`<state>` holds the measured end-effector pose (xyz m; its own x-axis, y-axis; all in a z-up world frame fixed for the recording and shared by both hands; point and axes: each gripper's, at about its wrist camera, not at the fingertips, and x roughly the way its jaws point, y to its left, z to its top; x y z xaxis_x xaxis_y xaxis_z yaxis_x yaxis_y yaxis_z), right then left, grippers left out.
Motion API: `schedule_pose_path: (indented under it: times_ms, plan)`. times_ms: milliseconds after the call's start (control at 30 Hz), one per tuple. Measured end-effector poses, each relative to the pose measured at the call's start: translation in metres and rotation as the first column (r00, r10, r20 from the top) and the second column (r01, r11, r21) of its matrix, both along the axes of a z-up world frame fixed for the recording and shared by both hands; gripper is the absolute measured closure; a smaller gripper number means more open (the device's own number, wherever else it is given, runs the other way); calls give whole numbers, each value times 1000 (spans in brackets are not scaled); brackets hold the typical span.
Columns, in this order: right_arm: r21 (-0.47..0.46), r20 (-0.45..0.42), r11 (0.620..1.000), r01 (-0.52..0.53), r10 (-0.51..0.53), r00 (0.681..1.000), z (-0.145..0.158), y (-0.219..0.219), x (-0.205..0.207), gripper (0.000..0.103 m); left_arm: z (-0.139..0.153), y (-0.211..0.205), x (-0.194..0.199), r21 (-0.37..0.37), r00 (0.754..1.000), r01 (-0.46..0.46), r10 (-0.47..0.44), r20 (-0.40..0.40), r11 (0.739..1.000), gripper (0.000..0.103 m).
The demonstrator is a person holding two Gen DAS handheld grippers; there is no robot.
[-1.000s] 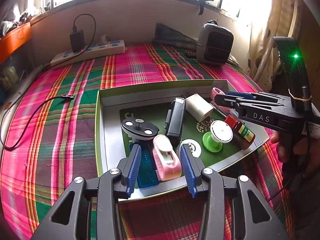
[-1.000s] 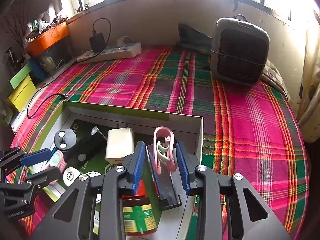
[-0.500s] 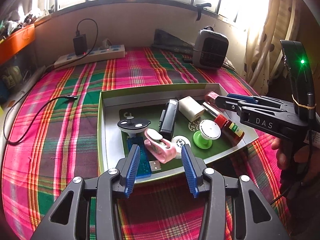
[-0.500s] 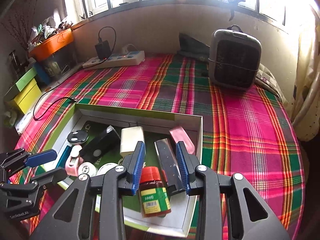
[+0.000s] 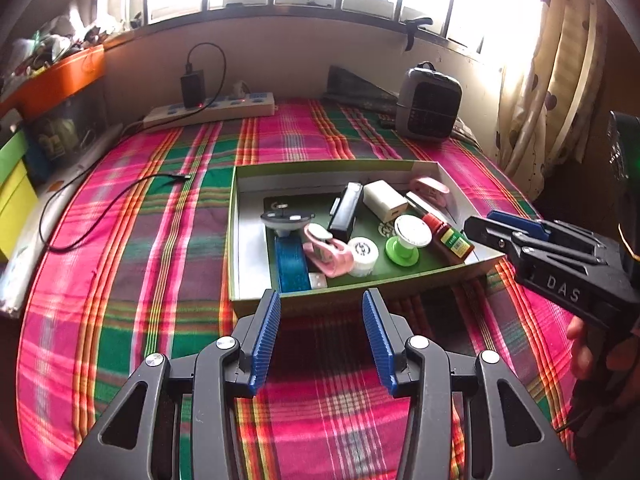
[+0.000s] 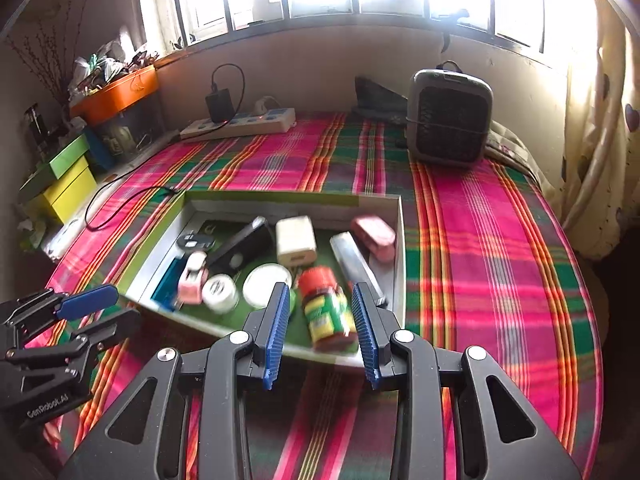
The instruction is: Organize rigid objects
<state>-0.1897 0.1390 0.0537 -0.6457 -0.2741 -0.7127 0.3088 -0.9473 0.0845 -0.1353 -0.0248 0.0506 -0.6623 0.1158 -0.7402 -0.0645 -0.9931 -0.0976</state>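
A green-edged cardboard tray (image 5: 256,300) (image 6: 288,196) lies on the plaid bed. It holds a pink stapler-like tool (image 5: 328,252) (image 6: 192,280), a second pink one (image 5: 430,190) (image 6: 374,234), a black box (image 5: 346,210) (image 6: 242,246), a white charger (image 5: 384,200) (image 6: 295,238), a red-capped bottle (image 5: 448,234) (image 6: 326,312), a green-based knob (image 5: 406,240) and a white jar (image 5: 362,256) (image 6: 219,292). My left gripper (image 5: 320,336) is open and empty, in front of the tray. My right gripper (image 6: 320,332) is open and empty above the tray's near edge.
A grey heater (image 5: 430,104) (image 6: 450,120) stands at the back right. A power strip (image 5: 212,110) (image 6: 240,124) with a black charger lies by the back wall. A black cable (image 5: 100,212) trails on the left. Coloured boxes (image 6: 68,184) stand at far left.
Both grippers have pulled back and up from the tray. The left moved away from the pink tool it straddled. The right let go of the second pink tool, which now lies in the tray.
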Motion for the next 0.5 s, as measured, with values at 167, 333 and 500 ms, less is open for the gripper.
schedule_pose_path:
  times_ms: [167,333,500]
  plan:
    - [-4,14,1000,2,-2,1000,-6,-2,26,69,-11,-1,20,-26,999,-47,47,6,999,61]
    - [48,27,999,11,-12,1000,-20,-7,49,69,-22,0,32,-13,998,-52,53,32,999,61]
    - [33,68,999,32,-34,997,-35,-7,63,69,-32,2,42,-22,997,-65,66,50,998,61]
